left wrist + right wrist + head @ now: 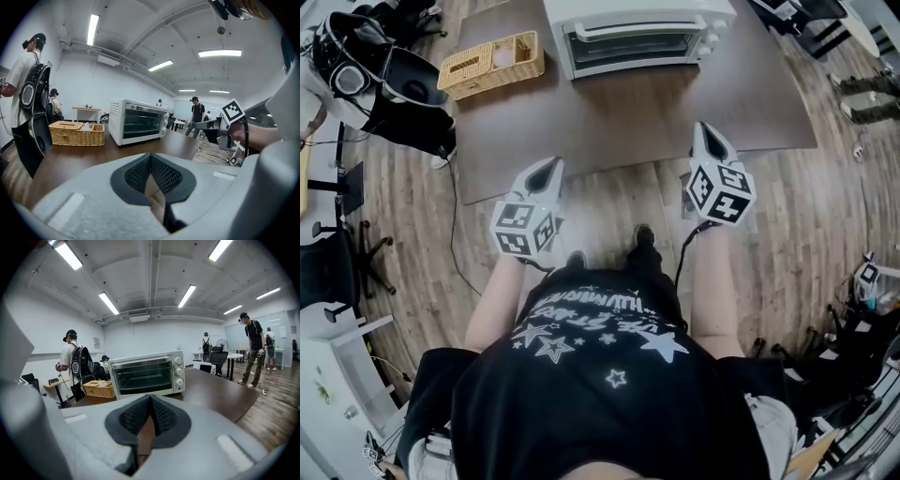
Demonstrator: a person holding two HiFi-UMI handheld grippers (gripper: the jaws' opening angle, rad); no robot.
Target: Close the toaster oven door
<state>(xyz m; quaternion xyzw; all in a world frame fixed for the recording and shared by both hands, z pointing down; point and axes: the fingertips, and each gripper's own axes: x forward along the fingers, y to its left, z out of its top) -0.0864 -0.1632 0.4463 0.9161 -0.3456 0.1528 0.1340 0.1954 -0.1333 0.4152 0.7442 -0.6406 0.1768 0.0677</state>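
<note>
Left claw point(546, 171) and right claw point(710, 133) are both pinched shut on nothing, parked off the tabletop's point(628, 117) near edge. I reckon that's because the toaster oven point(639, 36) at the far side already looks closed.

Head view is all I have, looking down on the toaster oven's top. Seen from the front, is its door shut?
Observer: Yes. In the right gripper view the toaster oven faces the camera, and its glass door lies flat against the front.
Operator: Is either gripper holding anything?
Observer: No. The right gripper and the left gripper each have their jaws together, with nothing between them.
Operator: What is beside the door on the front?
Observer: Three round knobs sit in a column to the door's right.
</note>
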